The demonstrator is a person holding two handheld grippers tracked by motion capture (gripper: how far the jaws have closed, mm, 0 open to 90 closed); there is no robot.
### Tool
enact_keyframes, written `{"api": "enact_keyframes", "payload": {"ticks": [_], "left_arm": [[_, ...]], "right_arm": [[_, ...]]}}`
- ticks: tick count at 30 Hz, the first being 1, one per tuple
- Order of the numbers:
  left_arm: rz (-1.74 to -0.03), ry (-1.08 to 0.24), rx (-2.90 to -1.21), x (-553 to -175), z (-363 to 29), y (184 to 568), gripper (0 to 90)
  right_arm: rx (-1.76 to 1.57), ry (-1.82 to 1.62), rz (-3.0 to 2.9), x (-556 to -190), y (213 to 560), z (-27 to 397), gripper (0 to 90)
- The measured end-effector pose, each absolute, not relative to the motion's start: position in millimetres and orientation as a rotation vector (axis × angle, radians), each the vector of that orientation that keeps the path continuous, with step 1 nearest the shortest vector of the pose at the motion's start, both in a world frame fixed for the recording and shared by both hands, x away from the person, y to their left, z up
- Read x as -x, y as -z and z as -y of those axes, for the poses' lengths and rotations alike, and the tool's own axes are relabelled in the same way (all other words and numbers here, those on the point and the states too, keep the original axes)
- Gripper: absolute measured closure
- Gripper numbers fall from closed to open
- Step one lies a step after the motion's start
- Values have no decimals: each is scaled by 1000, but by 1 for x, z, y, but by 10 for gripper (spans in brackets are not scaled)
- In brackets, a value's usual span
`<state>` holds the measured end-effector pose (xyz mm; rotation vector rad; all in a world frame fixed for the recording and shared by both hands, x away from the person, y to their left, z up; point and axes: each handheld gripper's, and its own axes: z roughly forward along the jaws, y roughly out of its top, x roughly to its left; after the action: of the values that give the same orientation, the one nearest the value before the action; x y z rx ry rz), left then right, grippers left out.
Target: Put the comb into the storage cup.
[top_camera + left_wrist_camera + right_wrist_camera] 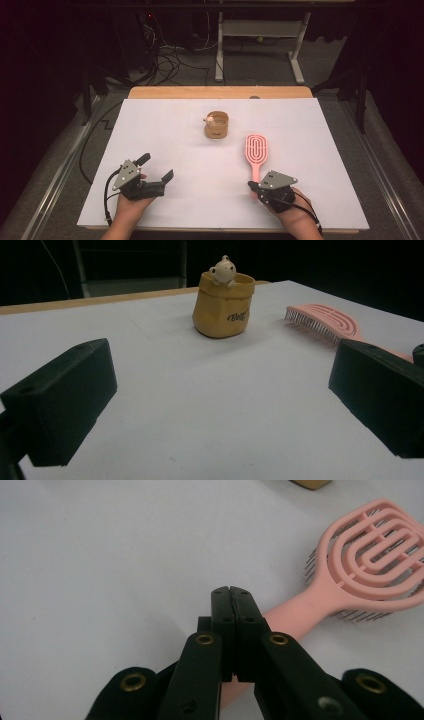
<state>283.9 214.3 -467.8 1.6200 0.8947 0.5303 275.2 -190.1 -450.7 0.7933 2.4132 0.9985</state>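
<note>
Clenched right hand-held gripper (232, 592) over the handle of a pink vented hairbrush (370, 555), bristles down.

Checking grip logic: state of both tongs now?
Left tongs: open, holding nothing.
Right tongs: shut, empty, over the pink plastic hairbrush handle.

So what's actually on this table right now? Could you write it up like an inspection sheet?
Surface: white table top on a wooden board.
Job's things: pink hairbrush, lying flat with its bristles down and its handle toward the person; small tan cup with a little figure on its rim, standing upright.
Clutter: nothing seen.
Grippers: left gripper open, resting on the table, nothing between its jaws; right gripper shut, jaws pressed together above the brush handle, not gripping it.
Cables: one trails from each gripper; loose cables on the floor beyond the table.
Surroundings: dark room, white desk frame behind.
</note>
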Motion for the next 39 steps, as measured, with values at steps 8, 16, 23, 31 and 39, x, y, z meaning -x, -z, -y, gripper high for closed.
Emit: {"api": "enact_keyframes", "payload": {"ticks": [8, 16, 23, 31, 39], "left_arm": [[-897, -533, -1620, -284, -215, 468, 0], [-895, -538, -1632, -284, -214, 468, 0], [-901, -543, -1636, -285, -214, 468, 0], [-907, -546, -1639, -286, -215, 469, 0], [-906, -548, -1635, -286, -216, 468, 0]], "right_arm": [[-825, -990, -2400, -276, 450, 200, 900], [-870, -979, -2373, -273, 449, 216, 900], [-902, -975, -2358, -274, 450, 226, 900], [-968, -1196, -2290, -274, 440, 233, 739], [-1079, -1233, -2190, -281, 445, 246, 463]]}}
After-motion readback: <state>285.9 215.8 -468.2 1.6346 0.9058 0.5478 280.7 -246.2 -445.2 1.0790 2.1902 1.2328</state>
